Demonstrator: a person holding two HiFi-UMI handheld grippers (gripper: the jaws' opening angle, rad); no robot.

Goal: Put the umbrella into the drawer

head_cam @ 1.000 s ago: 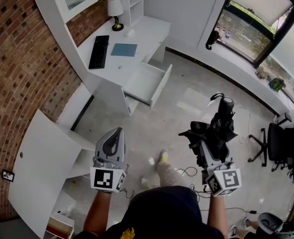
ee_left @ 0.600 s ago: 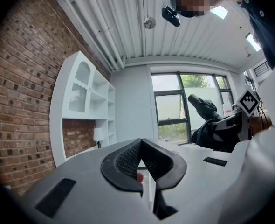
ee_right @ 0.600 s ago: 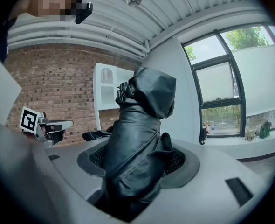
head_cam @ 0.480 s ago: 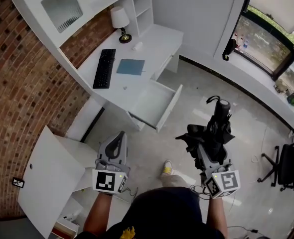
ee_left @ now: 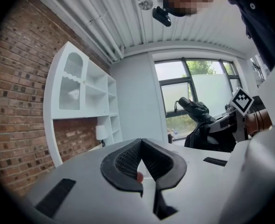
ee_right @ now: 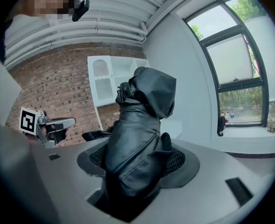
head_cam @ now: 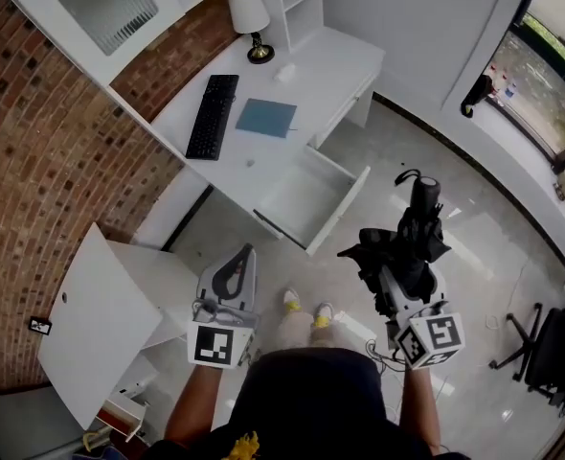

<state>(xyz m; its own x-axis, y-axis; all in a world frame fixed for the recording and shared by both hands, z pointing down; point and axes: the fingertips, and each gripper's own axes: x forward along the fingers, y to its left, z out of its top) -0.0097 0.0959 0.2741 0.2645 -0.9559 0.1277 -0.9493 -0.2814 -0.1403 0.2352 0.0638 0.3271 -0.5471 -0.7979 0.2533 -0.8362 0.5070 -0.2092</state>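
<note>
Clamping black umbrella (head_cam: 418, 220) in right claw (head_cam: 395, 274); drawer (head_cam: 346, 211) open.

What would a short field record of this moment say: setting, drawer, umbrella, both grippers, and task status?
setting: white desk against a brick wall, carrying a keyboard, blue pad and lamp
drawer: drawer pulled open below the desk, nothing visible inside
umbrella: black folded umbrella, handle pointing away from the person, right of the drawer in the head view
right gripper: right gripper jaws clamped on the umbrella's fabric
left gripper: left gripper jaws together, holding nothing
status: umbrella not yet in the drawer
</note>
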